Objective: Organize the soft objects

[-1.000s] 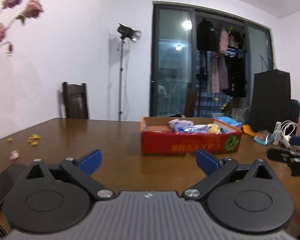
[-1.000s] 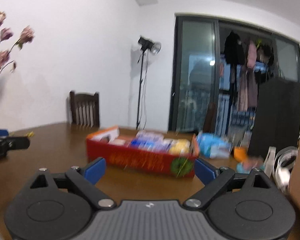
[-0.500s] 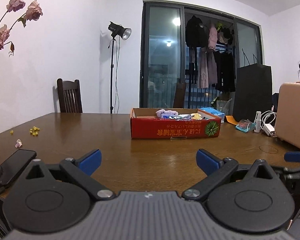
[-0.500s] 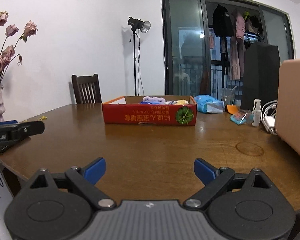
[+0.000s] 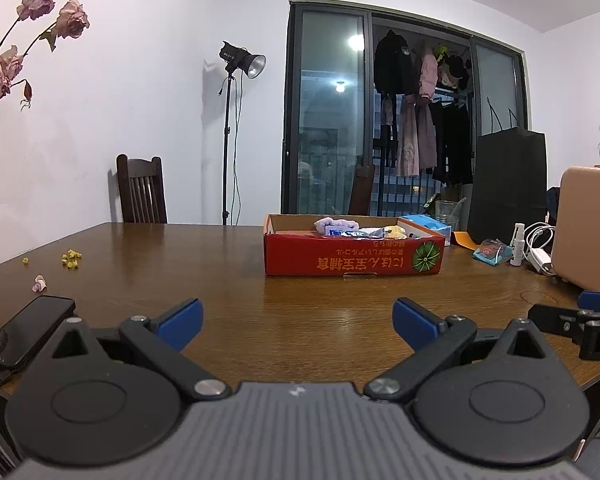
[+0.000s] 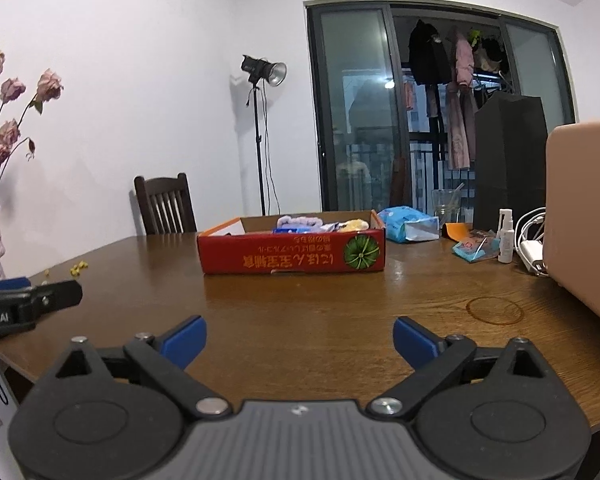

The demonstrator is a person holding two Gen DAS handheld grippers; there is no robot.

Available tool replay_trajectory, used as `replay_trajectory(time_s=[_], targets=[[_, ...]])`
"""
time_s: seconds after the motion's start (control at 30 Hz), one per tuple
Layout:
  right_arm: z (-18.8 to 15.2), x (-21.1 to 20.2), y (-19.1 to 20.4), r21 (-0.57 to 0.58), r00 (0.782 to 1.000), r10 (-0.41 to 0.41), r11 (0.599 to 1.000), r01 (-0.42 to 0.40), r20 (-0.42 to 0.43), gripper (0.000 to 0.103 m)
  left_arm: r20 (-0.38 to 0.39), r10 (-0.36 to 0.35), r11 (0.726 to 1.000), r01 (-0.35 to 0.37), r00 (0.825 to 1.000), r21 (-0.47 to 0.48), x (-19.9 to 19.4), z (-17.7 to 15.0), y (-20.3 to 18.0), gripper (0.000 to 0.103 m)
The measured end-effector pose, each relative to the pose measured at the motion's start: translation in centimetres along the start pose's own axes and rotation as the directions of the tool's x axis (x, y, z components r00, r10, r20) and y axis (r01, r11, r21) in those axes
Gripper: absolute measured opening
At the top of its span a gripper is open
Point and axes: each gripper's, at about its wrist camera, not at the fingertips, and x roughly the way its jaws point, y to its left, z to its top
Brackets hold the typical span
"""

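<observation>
Blue-padded, my left gripper (image 5: 296, 318) and right gripper (image 6: 299, 338) both hover low over the near edge of the wooden desk (image 5: 300, 312) with fingers spread wide apart, holding nothing. At twelve o'clock, well apart from both, sits the red cardboard box (image 5: 354, 254). Inside I see a lilac soft piece (image 5: 336, 224) and a yellow one (image 5: 394, 232).

Wooden table (image 5: 228, 280) with red box (image 5: 352, 258)

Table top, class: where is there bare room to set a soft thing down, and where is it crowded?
The widest bare patch lies between the red box and the two open grippers, left and right. Another lies between the box and the yellow petals. Crowded: right of the box, with the blue packet, spray bottle and white cables.
</observation>
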Motion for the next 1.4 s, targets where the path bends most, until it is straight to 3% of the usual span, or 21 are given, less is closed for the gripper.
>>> replay_trajectory(time_s=[0.53,1.4], targets=[[1.8,1.2,0.5,-0.039,1.000,-0.005,0.999,0.006,0.019,0.100,-0.019,-0.009,1.000,0.009,1.000,-0.018,0.2,-0.6,0.3,0.103],[1.0,1.5,0.6,-0.008,1.000,-0.001,1.000,0.001,-0.008,0.101,-0.027,-0.007,1.000,0.006,1.000,-0.016,0.3,-0.9,0.6,0.103]])
